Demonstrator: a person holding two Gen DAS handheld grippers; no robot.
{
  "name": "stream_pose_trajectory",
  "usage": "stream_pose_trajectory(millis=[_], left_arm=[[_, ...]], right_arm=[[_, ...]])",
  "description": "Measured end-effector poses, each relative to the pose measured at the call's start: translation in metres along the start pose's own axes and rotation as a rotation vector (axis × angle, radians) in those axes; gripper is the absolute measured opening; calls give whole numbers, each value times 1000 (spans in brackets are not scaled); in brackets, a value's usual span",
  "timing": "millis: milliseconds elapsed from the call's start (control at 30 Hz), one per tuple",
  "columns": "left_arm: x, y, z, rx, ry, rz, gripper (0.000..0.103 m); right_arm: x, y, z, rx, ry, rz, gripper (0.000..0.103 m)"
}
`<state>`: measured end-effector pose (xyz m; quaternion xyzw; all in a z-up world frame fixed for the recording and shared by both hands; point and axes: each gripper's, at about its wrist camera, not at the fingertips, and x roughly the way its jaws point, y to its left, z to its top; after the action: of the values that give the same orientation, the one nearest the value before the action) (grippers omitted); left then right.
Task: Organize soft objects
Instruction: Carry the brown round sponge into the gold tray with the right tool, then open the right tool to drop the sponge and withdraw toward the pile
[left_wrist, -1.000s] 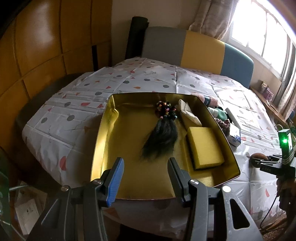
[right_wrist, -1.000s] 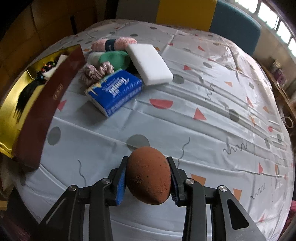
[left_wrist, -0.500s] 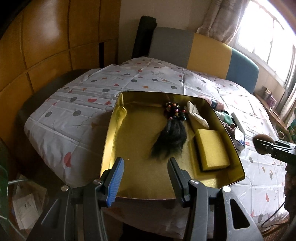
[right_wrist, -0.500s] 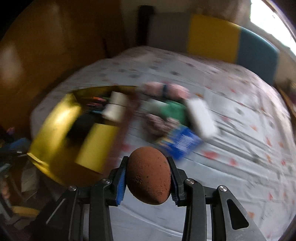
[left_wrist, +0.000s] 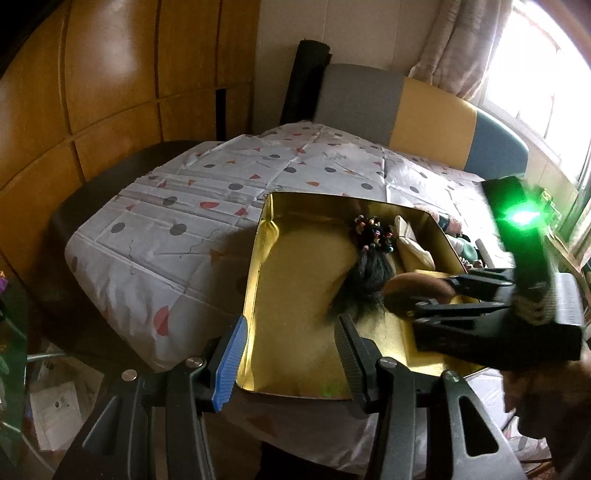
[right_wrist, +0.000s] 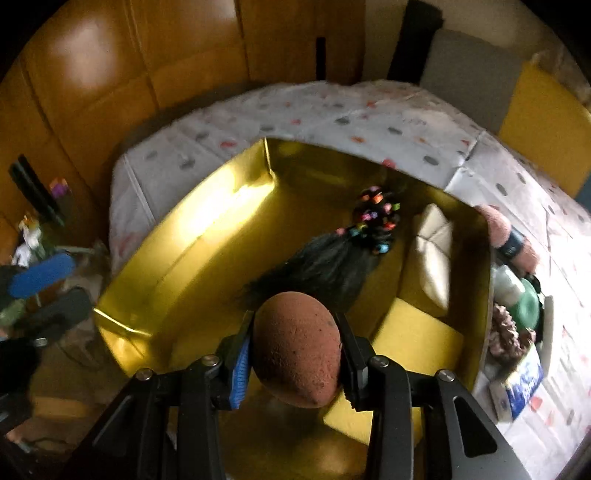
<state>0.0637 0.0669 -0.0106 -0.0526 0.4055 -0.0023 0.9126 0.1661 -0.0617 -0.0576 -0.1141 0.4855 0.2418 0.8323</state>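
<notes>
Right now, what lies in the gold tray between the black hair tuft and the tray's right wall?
In the right wrist view, a cream pouch and a yellow sponge lie between the black hair tuft and the gold tray's right wall.

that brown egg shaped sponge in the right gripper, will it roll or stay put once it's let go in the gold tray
The brown sponge is rounded and tapered, so it would probably wobble or roll briefly. Its porous surface suggests it is light and squashy. The right gripper holds it above the gold tray.

Left wrist faces gold tray (left_wrist: 258, 266) from its edge; right, blurrier, apparently overhead.
</notes>
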Motion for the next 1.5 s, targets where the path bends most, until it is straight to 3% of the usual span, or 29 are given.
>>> stream_pose_trajectory(millis=[200, 300, 433, 600, 1133, 1500], left_arm=[[5, 2, -3, -5, 19, 0, 49], [6, 1, -3, -1, 19, 0, 49], [6, -1, -4, 4, 23, 0, 49], [4, -3, -4, 9, 22, 2, 49], [-1, -20, -5, 51, 20, -4, 49], [0, -37, -3, 92, 25, -8, 50]], right_arm=[[24, -6, 3, -14, 42, -72, 48], [20, -13, 4, 20, 22, -51, 52], [16, -15, 4, 39, 1, -49, 67], [-2, -17, 2, 81, -54, 4, 72], [-57, -39, -24, 150, -194, -73, 73], [-109, -101, -59, 257, -282, -182, 77]])
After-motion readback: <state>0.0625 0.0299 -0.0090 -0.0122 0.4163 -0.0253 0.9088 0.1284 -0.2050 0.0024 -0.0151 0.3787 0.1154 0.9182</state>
